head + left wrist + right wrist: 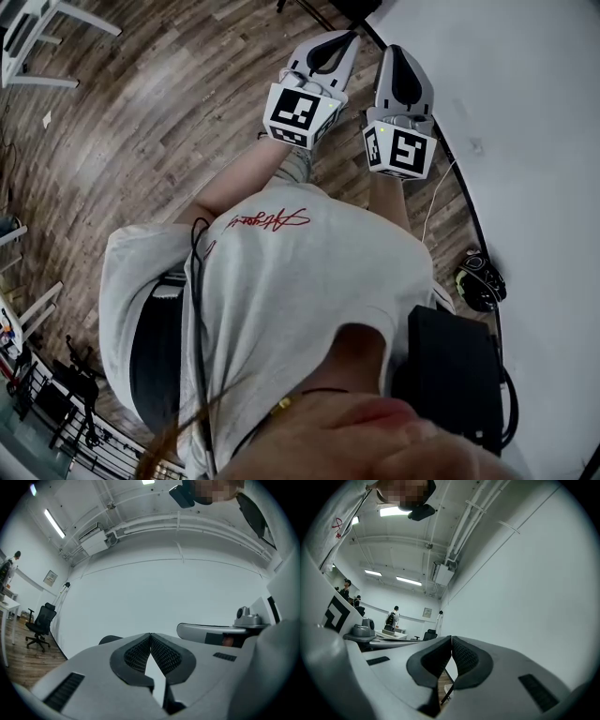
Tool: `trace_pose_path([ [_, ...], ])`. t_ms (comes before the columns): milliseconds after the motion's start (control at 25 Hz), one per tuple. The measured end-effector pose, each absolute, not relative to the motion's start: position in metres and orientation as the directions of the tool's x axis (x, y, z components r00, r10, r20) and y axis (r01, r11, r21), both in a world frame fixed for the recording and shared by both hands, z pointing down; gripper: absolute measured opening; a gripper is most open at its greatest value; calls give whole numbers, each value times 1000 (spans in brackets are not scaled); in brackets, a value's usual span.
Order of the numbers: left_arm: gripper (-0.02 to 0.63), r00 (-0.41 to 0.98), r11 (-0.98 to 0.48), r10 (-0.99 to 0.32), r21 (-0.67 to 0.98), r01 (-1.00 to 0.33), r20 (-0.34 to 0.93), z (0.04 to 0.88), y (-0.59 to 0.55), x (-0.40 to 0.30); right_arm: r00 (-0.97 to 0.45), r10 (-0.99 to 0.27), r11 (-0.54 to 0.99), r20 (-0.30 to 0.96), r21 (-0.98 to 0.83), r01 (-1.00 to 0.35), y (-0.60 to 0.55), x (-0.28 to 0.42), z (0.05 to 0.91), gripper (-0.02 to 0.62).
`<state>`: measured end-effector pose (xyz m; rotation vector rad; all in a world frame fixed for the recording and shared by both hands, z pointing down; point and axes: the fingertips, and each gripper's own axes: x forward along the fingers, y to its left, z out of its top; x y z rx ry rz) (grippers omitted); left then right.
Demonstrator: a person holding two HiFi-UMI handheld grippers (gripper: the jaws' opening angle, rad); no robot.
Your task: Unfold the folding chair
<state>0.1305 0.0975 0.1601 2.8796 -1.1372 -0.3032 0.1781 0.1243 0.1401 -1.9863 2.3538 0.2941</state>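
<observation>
Both grippers are held out side by side in front of my body, above the wooden floor. The left gripper (345,37) is shut with nothing between its jaws; in its own view the ribbed pads (161,653) meet at the tip of the left gripper (150,634). The right gripper (397,51) is shut and empty too, and the right gripper (451,638) points towards the white wall. A thin dark leg (446,693) shows through the gap under its jaws, and dark bars (314,11) lie at the head view's top edge. I cannot tell whether these belong to the folding chair.
A white backdrop (525,122) curves from wall to floor on the right. A black device with a cable (479,281) lies at its edge. A white table (33,37) stands far left, a black office chair (40,625) by the wall, and people (393,618) at desks further off.
</observation>
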Motion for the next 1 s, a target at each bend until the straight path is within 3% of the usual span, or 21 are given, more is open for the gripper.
trace_pose_path([
  [600, 15, 744, -759, -651, 109, -642, -153, 162, -201, 232, -110, -982, 95, -153, 104, -990, -172, 282, 142, 17],
  [880, 18, 800, -811, -585, 98, -576, -133, 166, -275, 265, -182, -978, 175, -100, 77, -982, -248, 312, 155, 20],
  [920, 19, 818, -826, -563, 96, -555, -120, 173, -280, 271, -187, -978, 182, -91, 61, -982, -253, 320, 163, 32],
  [960, 49, 841, -847, -531, 86, -525, -98, 182, -283, 278, -186, -980, 183, -74, 47, -982, -258, 329, 173, 136],
  [1000, 150, 869, -871, -490, 69, -486, -64, 192, -286, 287, -186, -982, 184, -44, 42, -982, -262, 338, 184, 213],
])
